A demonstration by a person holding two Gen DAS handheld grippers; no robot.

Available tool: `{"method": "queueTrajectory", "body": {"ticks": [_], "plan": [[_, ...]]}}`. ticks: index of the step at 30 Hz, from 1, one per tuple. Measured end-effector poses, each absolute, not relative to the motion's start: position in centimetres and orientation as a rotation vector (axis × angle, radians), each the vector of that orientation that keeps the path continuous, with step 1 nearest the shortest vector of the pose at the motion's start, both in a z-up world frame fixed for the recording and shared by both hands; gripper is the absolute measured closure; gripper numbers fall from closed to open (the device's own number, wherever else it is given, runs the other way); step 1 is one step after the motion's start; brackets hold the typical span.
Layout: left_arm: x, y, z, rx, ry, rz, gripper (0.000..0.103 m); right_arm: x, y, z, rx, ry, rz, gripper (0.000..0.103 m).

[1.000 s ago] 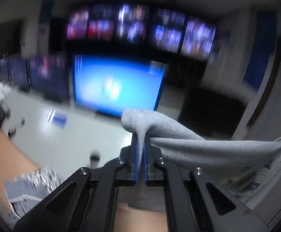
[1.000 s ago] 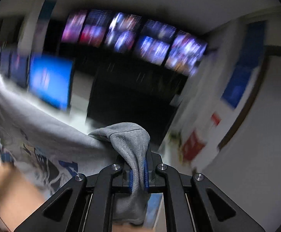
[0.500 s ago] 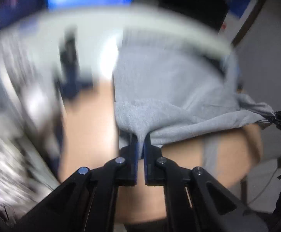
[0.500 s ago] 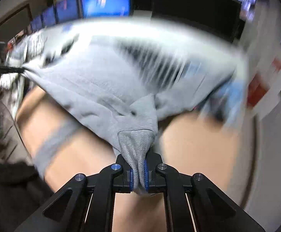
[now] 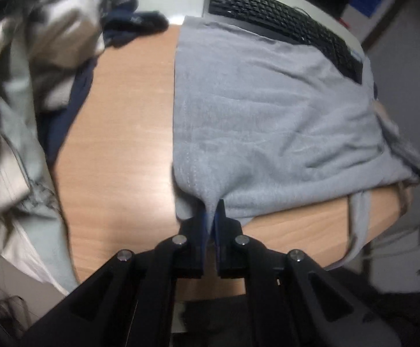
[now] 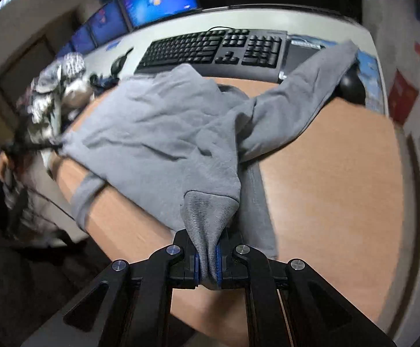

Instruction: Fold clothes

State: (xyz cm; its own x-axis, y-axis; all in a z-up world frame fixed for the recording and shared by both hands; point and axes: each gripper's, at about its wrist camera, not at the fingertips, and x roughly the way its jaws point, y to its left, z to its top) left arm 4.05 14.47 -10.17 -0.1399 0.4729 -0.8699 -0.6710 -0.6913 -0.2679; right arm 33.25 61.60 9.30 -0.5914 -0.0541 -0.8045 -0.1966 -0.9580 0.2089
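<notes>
We see a grey sweatshirt (image 6: 163,133) spread on the wooden table (image 6: 334,179), its far edge over a black keyboard (image 6: 218,47). Our left gripper (image 5: 212,212) and right gripper (image 6: 208,256) each pinch a near corner of it. Loose clothes (image 5: 22,92) lie heaped at left.

Wood bench (image 6: 340,173) carries my grey sweatshirt (image 6: 157,133), spread flat, one sleeve (image 6: 305,92) reaching the keyboard (image 6: 215,47). Clothes pile (image 5: 22,92) on its left edge. Monitors (image 6: 157,0) at the back.

sweatshirt (image 6: 163,133): soft matt grey knit cloth, ribbed hem | table (image 6: 334,179): smooth wood-look top, slight sheen | keyboard (image 6: 210,49): matt black plastic | grippers: black plastic, metal screws
</notes>
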Motion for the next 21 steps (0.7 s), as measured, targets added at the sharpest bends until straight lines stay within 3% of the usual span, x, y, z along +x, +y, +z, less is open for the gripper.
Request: {"method": "queueTrajectory", "body": {"ticks": [5, 9, 17, 21], "plan": [[3.9, 13.9, -7.5, -1.329, 0.091, 1.867, 0.098, 32.3, 59.0, 12.5, -1.378, 0.381, 2.78, 0.096], [4.7, 15.7, -4.8, -1.212, 0.169, 1.899, 0.098, 28.5, 56.9, 14.8, -1.488, 0.296, 2.888, 0.096], [6.8, 18.0, -6.3, -1.215, 0.197, 1.813, 0.098, 16.6, 44.4, 7.1, -1.817, 0.089, 2.986, 0.096], [6.3, 16.8, -7.4, -1.265, 0.192, 1.833, 0.098, 14.9, 39.1, 3.8, -1.992, -0.234, 2.94, 0.098]]}}
